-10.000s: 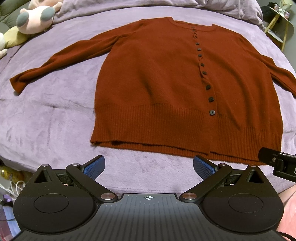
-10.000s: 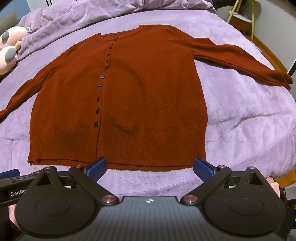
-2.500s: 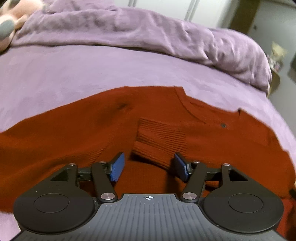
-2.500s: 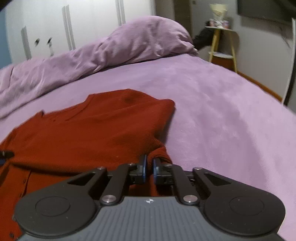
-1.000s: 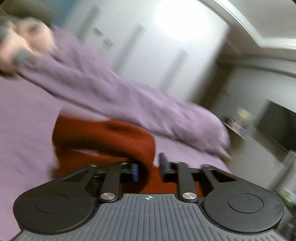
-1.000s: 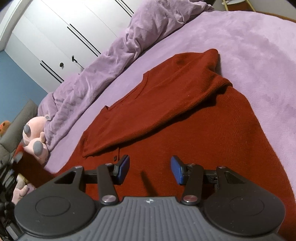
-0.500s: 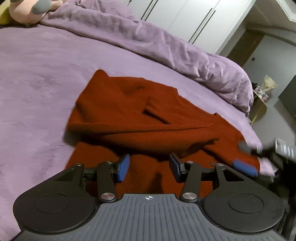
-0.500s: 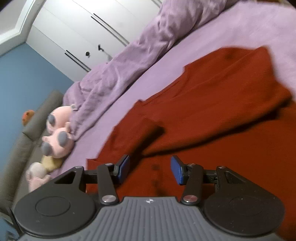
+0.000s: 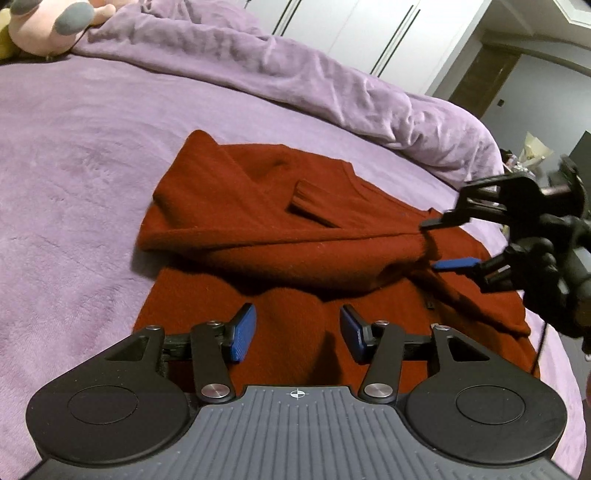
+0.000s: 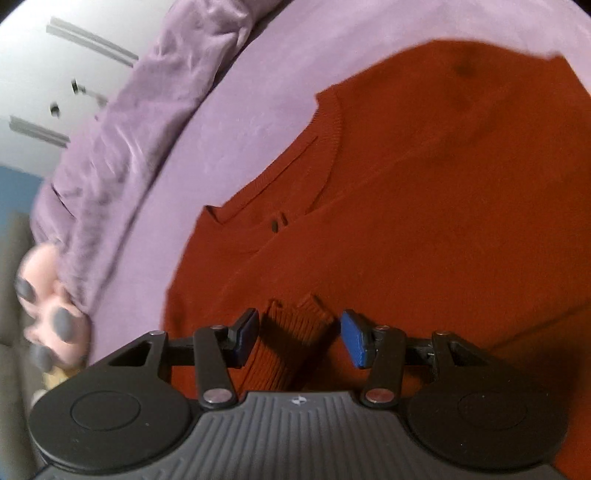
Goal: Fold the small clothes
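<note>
A rust-red cardigan [image 9: 236, 206] lies on the purple bed [image 9: 74, 147] with both sleeves folded across its body. One ribbed cuff [image 9: 303, 195] rests near the neckline. My left gripper [image 9: 297, 332] is open just above the cardigan's lower body, with nothing between its blue pads. At the right of the left wrist view my right gripper [image 9: 448, 243], in a black-gloved hand [image 9: 546, 280], straddles the end of the long folded sleeve. In the right wrist view that gripper [image 10: 299, 338] stands open with the ribbed cuff [image 10: 284, 343] between its jaws, pads apart from it, over the cardigan [image 10: 424, 184].
A crumpled purple duvet [image 9: 295, 74] runs along the far side of the bed. A pink plush toy [image 9: 44, 26] sits at the far left, also seen as a blurred plush toy [image 10: 51, 314]. White wardrobe doors [image 9: 351, 22] stand behind. Bare blanket lies left of the cardigan.
My left gripper let go of the sleeve, opened and sank toward the cardigan's body; the sleeve now lies folded across it. My right gripper swept across the cardigan to that sleeve's cuff.
</note>
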`<state>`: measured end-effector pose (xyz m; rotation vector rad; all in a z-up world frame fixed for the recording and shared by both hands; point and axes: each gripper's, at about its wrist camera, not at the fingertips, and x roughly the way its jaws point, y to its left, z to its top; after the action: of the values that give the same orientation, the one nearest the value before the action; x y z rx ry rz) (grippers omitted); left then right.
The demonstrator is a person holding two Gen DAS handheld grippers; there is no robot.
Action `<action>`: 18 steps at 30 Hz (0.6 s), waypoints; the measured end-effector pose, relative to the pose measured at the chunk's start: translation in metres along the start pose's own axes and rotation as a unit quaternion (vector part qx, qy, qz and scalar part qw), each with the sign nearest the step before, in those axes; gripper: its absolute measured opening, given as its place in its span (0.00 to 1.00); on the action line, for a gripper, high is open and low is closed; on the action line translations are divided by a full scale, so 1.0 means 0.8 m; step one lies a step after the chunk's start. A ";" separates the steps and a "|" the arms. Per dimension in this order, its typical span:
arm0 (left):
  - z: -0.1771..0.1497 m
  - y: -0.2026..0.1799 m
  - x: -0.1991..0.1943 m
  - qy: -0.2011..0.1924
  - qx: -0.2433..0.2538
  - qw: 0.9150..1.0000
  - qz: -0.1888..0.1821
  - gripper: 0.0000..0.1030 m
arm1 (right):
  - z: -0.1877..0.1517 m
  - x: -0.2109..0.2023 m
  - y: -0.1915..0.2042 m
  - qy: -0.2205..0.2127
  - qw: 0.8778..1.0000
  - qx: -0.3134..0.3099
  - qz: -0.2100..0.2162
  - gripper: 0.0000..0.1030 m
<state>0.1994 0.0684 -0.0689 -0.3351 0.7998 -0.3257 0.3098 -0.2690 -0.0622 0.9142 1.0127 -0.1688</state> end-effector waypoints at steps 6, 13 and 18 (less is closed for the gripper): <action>-0.001 -0.002 -0.004 0.005 0.013 1.000 0.001 0.55 | -0.003 -0.001 0.012 -0.001 0.999 -0.047 -0.004 0.09; 0.000 0.000 -0.010 -0.003 -0.002 1.000 -0.004 0.56 | -0.026 -0.090 -0.015 -0.100 0.965 -0.149 0.190 0.08; 0.000 -0.004 -0.024 -0.014 -0.003 1.000 -0.003 0.57 | -0.053 -0.116 -0.077 -0.120 0.961 -0.193 0.157 0.10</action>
<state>0.1868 0.0733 -0.0555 -0.3469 0.7727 -0.3229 0.1989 -0.3026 -0.0339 0.6661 0.6338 0.1791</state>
